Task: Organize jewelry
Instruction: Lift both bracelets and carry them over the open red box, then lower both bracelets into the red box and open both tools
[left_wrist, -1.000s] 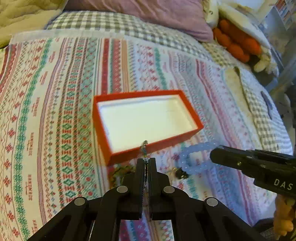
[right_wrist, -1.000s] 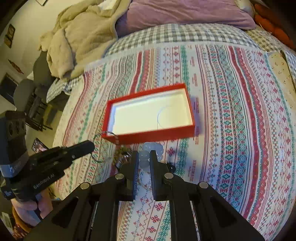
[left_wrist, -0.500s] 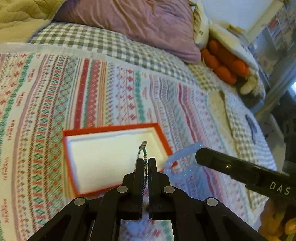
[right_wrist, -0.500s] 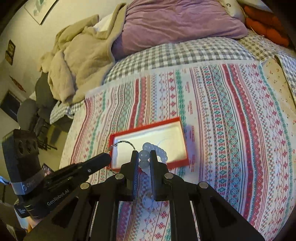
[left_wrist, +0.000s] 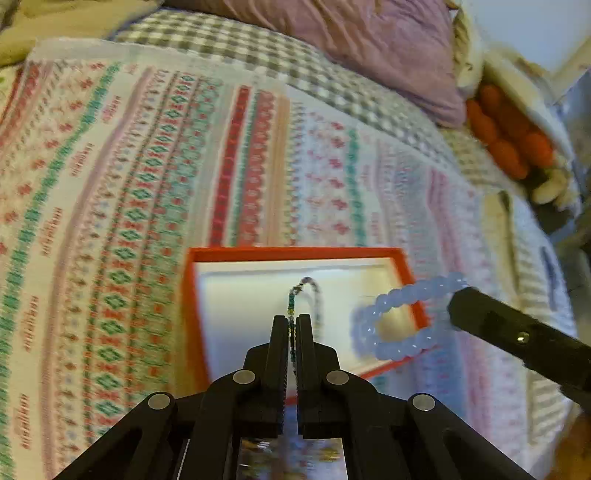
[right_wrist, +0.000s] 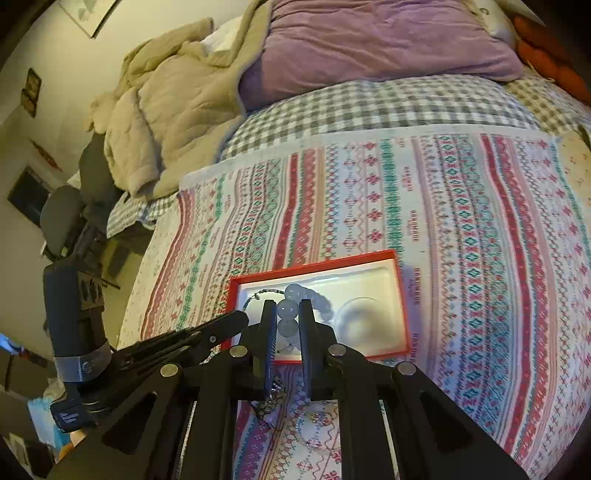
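A red box (left_wrist: 295, 254) with a white lining lies open on the patterned bedspread; in the right wrist view the red box (right_wrist: 403, 295) sits just beyond my fingers. My left gripper (left_wrist: 292, 323) is shut on a thin green beaded chain (left_wrist: 308, 291) that loops up over the box. My right gripper (right_wrist: 287, 308) is shut on a pale blue bead bracelet (right_wrist: 291, 306), also held over the box. From the left wrist view the pale blue bracelet (left_wrist: 399, 321) hangs from the right gripper (left_wrist: 458, 299) at the box's right edge.
More jewelry (right_wrist: 291, 410) lies on the bedspread near my right gripper's base. A purple pillow (right_wrist: 369, 40) and beige quilt (right_wrist: 166, 96) lie at the far end of the bed. An orange plush toy (left_wrist: 513, 140) sits at the bed's right edge.
Both grippers have moved forward from the jewelry pile to above the red box, carrying the green chain and the blue bracelet. The box now sits closer below the fingertips.
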